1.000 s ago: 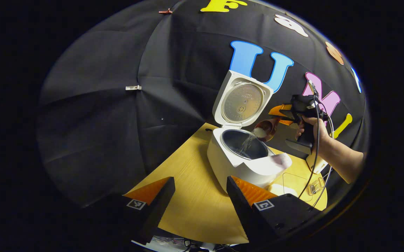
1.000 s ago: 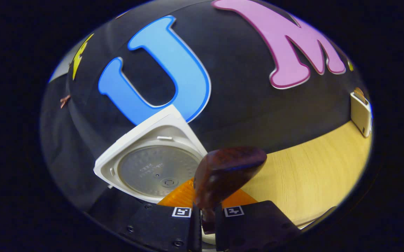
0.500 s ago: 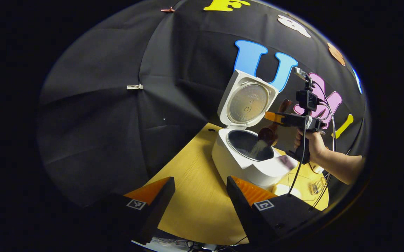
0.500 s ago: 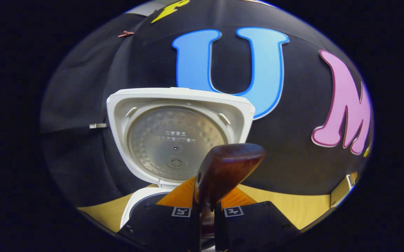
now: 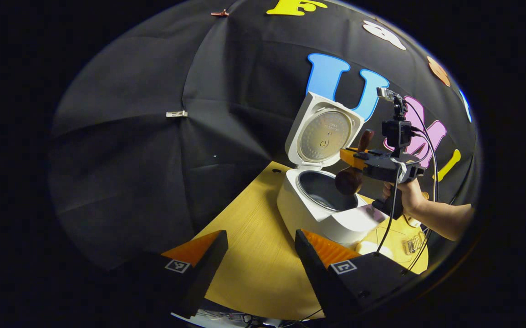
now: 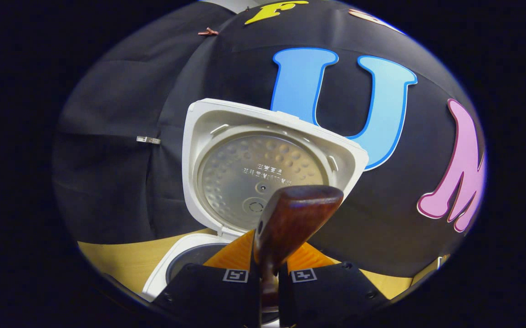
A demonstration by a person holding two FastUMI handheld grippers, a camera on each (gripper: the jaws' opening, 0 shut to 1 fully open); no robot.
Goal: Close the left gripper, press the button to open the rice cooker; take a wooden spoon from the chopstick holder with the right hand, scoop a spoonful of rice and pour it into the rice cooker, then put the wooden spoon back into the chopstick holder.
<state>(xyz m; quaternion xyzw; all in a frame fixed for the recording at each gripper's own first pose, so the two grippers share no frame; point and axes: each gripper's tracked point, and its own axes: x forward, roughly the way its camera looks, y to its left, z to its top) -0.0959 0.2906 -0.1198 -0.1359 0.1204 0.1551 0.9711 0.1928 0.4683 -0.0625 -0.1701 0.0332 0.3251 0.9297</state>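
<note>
gripping wooden spoon [image 6: 290, 223] – right gripper [image 6: 269, 255], handle hidden between fingers [image 6: 226, 255]

A staged recording booth rather than a real kitchen: walled in black cloth [image 5: 130, 150] pinned with metal clips [image 5: 176, 113], furnished with a single light wooden table [image 5: 253, 255] carrying a white rice cooker [image 5: 317, 205], and strung with trailing cables [image 5: 388, 218].

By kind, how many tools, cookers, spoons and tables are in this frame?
Tools: 2, the left tool and the right tool
Cookers: 1, the cooker, lid up
Spoons: 1, the spoon, held in the right tool
Tables: 1, the table
Total: 5
</note>
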